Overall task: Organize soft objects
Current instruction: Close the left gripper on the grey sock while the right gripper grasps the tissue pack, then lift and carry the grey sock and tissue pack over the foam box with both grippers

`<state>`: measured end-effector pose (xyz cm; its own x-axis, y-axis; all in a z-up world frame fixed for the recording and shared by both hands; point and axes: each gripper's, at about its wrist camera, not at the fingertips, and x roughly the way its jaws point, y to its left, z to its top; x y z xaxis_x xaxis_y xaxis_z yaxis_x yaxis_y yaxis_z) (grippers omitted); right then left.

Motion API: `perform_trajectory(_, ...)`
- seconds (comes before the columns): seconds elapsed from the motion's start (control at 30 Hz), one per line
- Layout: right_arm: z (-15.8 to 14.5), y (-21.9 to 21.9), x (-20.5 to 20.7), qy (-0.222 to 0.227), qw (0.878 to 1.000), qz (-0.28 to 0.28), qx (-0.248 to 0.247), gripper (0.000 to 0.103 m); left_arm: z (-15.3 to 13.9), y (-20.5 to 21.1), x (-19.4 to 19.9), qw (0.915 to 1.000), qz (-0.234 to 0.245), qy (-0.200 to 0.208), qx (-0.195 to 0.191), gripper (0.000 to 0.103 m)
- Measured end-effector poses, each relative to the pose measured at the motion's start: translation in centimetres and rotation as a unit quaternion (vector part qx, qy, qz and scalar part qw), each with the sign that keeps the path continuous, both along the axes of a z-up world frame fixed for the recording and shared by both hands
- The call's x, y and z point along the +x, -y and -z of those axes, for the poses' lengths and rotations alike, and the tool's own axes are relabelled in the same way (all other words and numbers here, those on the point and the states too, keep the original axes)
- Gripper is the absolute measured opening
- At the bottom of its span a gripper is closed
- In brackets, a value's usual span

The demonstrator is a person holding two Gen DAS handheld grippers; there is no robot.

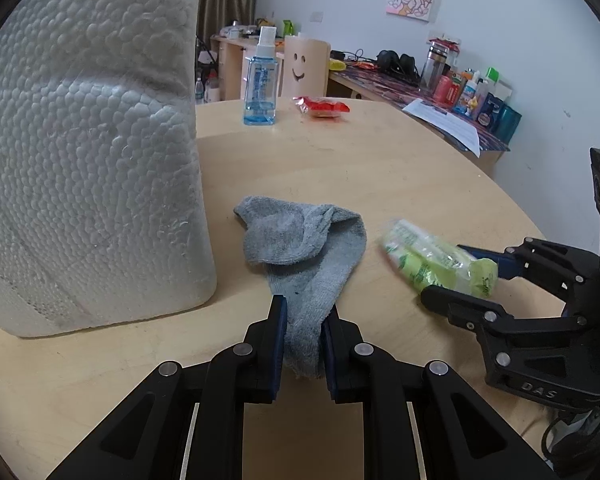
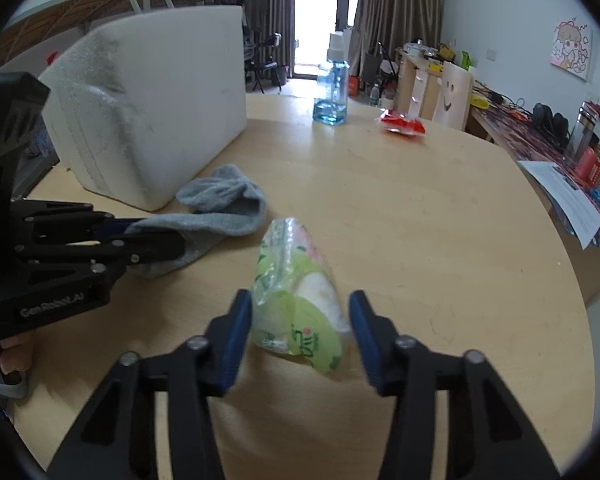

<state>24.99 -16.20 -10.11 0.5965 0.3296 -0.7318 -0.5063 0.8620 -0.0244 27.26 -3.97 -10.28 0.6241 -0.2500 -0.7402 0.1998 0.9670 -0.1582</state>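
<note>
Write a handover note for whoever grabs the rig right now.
Left claw: shut on the grey sock, which still lies on the table beside the foam box.
Right claw: open around the green tissue pack, pads not yet pressing.
Done: sock gripped.
Left: close on the pack, then lift both and put them away; nothing has gone into the box as far as can be seen. The red packet at the far edge is untouched.

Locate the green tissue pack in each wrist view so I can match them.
Left wrist: green tissue pack lies right of centre, beside the grey sock.
Right wrist: it lies at lower centre.
Shared landmark: the blue spray bottle at the table's far side.
</note>
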Motion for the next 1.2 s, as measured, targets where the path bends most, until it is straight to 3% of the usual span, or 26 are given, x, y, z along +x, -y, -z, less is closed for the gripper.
perform_trajectory(0.3, 0.0, 0.2, -0.3, -0.011, 1.0, 0.0, 0.009, 0.037, -0.3, -0.1, -0.3, 0.9999, -0.001, 0.01, -0.001, 0.018)
perform_trajectory(0.53, -1.9, 2.9, -0.6, -0.04, 0.992, -0.015, 0.119, 0.036, -0.4, -0.3, -0.6, 0.9999, -0.003, 0.013, -0.003, 0.018)
perform_trajectory(0.63, -2.4, 4.0, -0.9, -0.041, 0.989, -0.01, 0.141, 0.036, -0.5, -0.3, -0.9, 0.9998, -0.003, 0.017, -0.001, 0.018)
perform_trajectory(0.73, -2.5, 4.1, -1.5, -0.026, 0.991, 0.002, 0.128, 0.036, -0.7, -0.2, -1.1, 0.9997, 0.0, 0.023, 0.003, 0.018)
perform_trajectory(0.93, -3.4, 3.4, -4.1, 0.049, 0.996, 0.016, 0.075, 0.036, -1.5, 0.3, -2.0, 0.9989, 0.007, 0.046, 0.01, 0.017)
perform_trajectory(1.2, -4.3, 4.2, -6.3, 0.109, 0.993, 0.035, 0.035, 0.036, -3.7, 0.5, -4.5, 0.996, 0.009, 0.088, -0.014, 0.017)
